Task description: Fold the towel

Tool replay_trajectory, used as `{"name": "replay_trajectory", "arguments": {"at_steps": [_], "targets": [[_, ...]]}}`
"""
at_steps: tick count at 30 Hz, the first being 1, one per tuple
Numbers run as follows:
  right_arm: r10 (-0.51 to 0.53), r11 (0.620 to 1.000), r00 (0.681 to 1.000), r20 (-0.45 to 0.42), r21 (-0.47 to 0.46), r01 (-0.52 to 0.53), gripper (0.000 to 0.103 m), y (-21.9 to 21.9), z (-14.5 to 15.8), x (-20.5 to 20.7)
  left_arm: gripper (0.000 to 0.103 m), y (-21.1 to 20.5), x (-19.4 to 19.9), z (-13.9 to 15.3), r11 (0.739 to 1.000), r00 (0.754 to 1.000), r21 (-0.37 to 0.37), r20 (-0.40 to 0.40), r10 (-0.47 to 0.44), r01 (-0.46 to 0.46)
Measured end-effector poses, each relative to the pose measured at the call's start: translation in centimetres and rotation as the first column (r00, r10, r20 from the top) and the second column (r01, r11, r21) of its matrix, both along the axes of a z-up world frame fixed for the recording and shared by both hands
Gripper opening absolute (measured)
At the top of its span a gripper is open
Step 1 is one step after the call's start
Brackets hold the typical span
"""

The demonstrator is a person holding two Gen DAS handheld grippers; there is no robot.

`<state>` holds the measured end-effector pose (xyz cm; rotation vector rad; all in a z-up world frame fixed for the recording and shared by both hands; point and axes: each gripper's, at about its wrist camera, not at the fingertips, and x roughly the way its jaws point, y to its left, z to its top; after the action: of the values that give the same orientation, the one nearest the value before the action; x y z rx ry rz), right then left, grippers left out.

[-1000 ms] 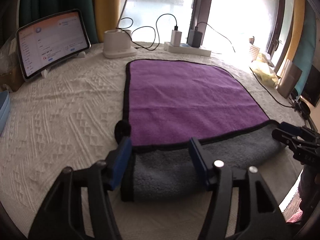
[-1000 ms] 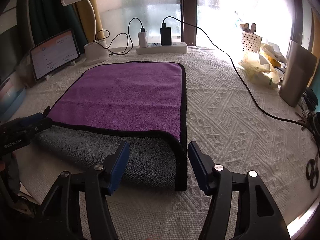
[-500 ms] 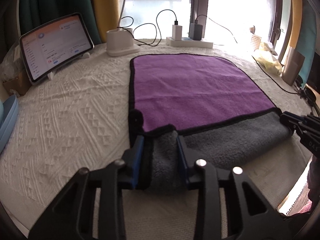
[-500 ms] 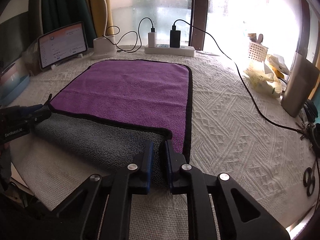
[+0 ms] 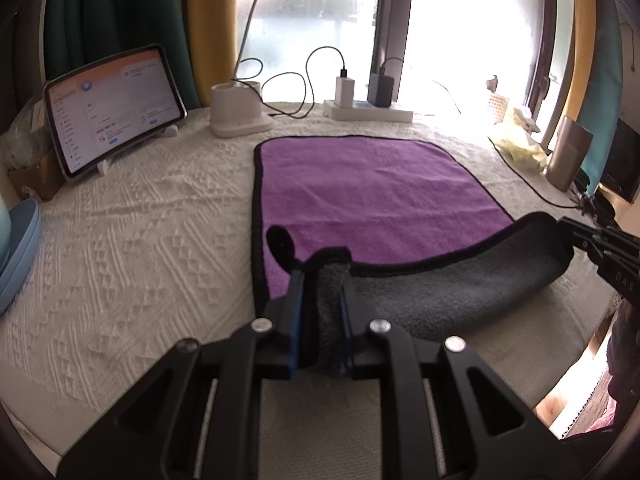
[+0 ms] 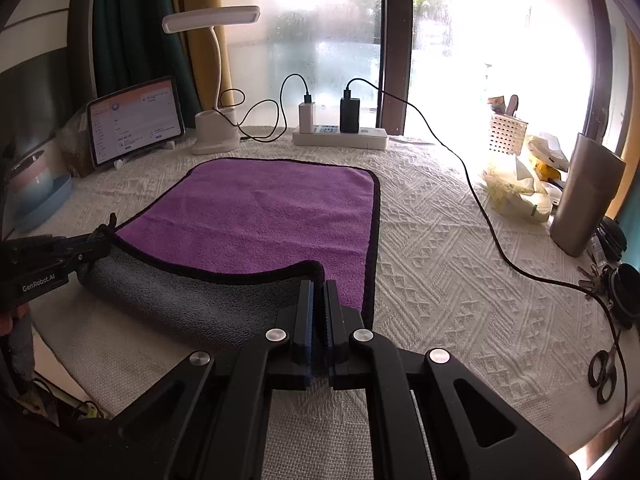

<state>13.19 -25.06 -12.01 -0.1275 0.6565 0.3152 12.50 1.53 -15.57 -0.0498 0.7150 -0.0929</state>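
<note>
The towel (image 5: 372,192) lies purple side up on the white patterned tablecloth (image 5: 132,248), its near edge turned over so the grey underside shows as a raised fold. The left gripper (image 5: 322,280) is pressed together on the fold's left corner, a bunch of grey cloth pinched between its blue pads. The right gripper (image 6: 318,286) is clamped almost flat on the right corner, the black-edged hem running between the two.
</note>
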Motion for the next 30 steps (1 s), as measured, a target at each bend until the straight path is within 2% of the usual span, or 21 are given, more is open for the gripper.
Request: {"name": "replay_trajectory", "arguments": {"at_steps": [11,30], "targets": [[0.006,1.000,0.999,0.040,0.015,-0.006,0.005,0.3,2.8,1.4,0.016,0.0,1.3,3.2,1.000,0.999,-0.005,0.048,-0.008,0.008],[0.011,0.999,0.997,0.082,0.033,-0.014,0.005,0.9,6.5,6.7,0.016,0.4,5.9,7.6,1.000,0.994,-0.008,0.108,-0.002,0.003]]}}
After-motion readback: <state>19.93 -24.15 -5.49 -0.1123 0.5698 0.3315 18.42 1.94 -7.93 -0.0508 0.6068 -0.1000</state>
